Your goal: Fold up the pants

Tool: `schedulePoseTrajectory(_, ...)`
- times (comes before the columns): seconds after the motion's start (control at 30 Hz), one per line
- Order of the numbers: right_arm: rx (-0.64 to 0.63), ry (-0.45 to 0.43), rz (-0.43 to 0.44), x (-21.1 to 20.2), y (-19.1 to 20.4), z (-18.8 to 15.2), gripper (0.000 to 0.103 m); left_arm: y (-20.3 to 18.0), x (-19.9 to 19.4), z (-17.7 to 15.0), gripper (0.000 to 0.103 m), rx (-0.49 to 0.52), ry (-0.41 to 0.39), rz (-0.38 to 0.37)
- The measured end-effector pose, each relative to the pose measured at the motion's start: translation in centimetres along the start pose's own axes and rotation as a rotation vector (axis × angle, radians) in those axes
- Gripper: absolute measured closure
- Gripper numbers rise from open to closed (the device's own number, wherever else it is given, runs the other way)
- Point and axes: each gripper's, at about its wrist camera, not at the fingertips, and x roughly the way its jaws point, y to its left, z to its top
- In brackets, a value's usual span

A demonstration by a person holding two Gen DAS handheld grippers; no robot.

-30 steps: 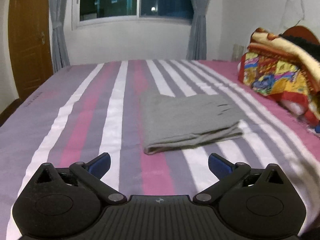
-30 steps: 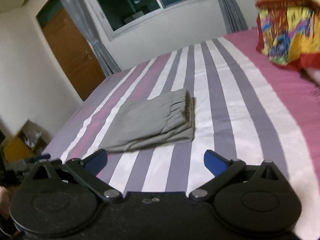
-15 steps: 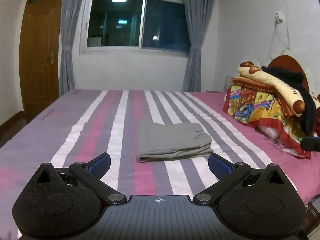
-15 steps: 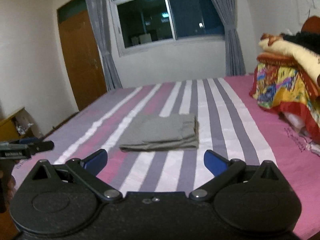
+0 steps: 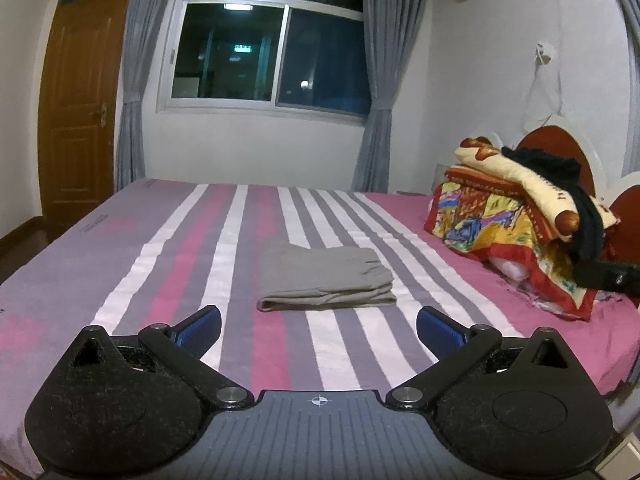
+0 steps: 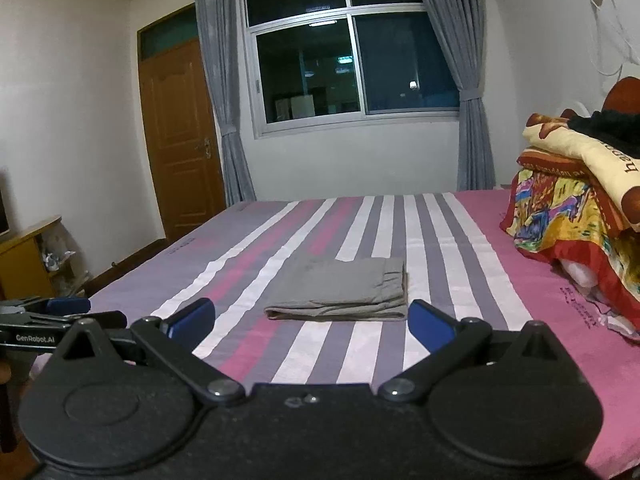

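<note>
The grey pants (image 5: 326,276) lie folded into a flat rectangle in the middle of the striped bed (image 5: 180,264). They also show in the right wrist view (image 6: 344,290) on the bed (image 6: 460,264). My left gripper (image 5: 319,326) is open and empty, held back from the pants near the bed's front edge. My right gripper (image 6: 311,319) is open and empty, also back from the pants. The left gripper also shows at the left edge of the right wrist view (image 6: 60,312).
A pile of colourful blankets (image 5: 516,220) with a dark garment sits at the bed's right by the red headboard (image 5: 556,148). A wooden door (image 6: 180,140) and low cabinet (image 6: 24,256) stand at left. A curtained window (image 5: 272,52) is behind.
Both grippers have pulled back and risen away from the pants, which now look smaller and farther. Both stayed open. The pants have not moved.
</note>
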Motion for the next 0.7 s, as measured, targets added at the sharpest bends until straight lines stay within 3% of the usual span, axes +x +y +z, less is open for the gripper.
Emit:
schedulePoseTrajectory(0.47, -0.038, -0.062, -0.047, -5.9, 1.9, -2.0, 0.000, -4.1, -8.3, -0.5, 0.000, 0.054, -0.097, -0.025)
schedulePoseTrajectory(0.7, -0.049, -0.093, -0.046, -7.1, 2.3, -1.4, 0.000, -4.0, -10.0, -0.2, 0.000, 0.039, -0.135, -0.015)
